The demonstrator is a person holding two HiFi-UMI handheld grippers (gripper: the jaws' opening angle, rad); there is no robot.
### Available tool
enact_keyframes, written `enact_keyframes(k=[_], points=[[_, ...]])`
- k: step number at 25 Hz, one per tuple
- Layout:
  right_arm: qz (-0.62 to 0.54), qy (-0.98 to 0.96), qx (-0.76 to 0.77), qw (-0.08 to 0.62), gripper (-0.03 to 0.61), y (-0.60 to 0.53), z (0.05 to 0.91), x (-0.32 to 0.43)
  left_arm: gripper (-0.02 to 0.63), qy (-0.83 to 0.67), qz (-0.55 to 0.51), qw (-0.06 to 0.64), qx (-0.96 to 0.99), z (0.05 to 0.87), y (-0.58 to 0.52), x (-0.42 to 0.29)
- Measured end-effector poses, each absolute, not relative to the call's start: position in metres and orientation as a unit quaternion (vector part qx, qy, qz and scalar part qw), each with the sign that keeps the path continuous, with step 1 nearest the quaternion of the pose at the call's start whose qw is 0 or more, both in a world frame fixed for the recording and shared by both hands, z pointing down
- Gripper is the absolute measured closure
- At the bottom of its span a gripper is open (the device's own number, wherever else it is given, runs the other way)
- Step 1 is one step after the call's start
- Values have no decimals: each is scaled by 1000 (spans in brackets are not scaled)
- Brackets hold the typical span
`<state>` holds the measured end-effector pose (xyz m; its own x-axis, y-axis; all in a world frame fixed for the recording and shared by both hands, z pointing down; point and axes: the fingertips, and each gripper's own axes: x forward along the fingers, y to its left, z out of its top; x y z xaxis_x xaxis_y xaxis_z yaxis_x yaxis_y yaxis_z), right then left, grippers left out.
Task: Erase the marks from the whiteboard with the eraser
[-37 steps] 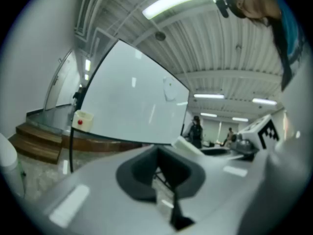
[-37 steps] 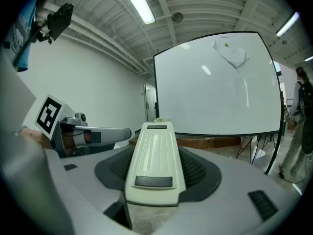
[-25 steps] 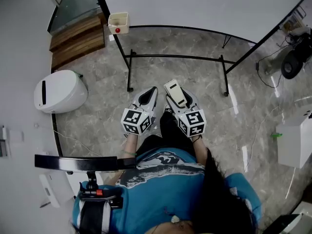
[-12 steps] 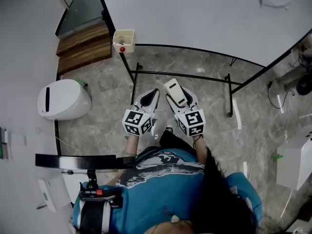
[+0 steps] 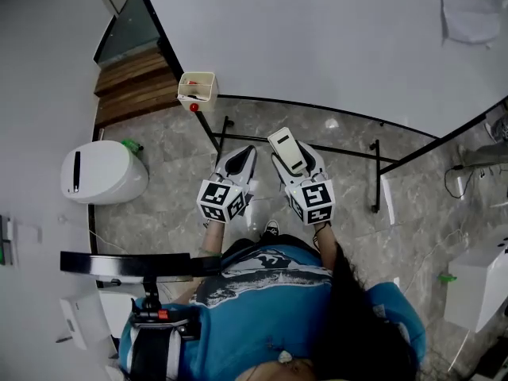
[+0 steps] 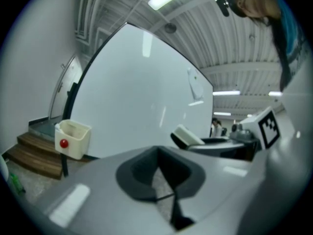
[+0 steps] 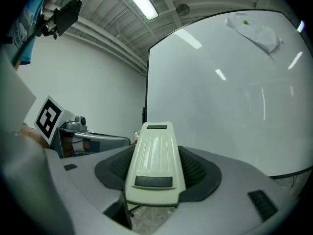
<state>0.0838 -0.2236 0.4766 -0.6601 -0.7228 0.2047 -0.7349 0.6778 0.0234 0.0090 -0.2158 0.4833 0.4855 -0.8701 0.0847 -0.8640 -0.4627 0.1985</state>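
- Right gripper: jaws clamped on the eraser, held short of the whiteboard.
- Left gripper: jaws together, empty.
- Faint smudge, perhaps marks, at the board's upper right.

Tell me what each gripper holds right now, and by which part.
The right gripper holds the eraser, jaws clamped on its two long sides, its front end sticking out. The left gripper is shut and empty.

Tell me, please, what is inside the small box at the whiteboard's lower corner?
The box holds something small, red and dark, at one end; I cannot tell what. Its walls hide the rest.
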Motion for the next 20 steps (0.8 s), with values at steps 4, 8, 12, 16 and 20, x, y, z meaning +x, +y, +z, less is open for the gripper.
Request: enact_keyframes(k=[4,8,12,16,20], points=[[41,-912,397,97,314,-259,482,72,609,-511,-3,120,851,495,-245,-3],[46,-909,407,73,314,-270,476,70,609,-517,5,126,847,498,-252,-12],[35,-910,409,61,315,-273,467,75,609,-524,2,123,843,495,-252,-18],[27,-903,427,38,315,-288,455,67,609,-504,11,118,856,493,-263,-25],[2,-897,441,33,316,-316,437,44,609,-481,13,115,869,485,-282,-42]])
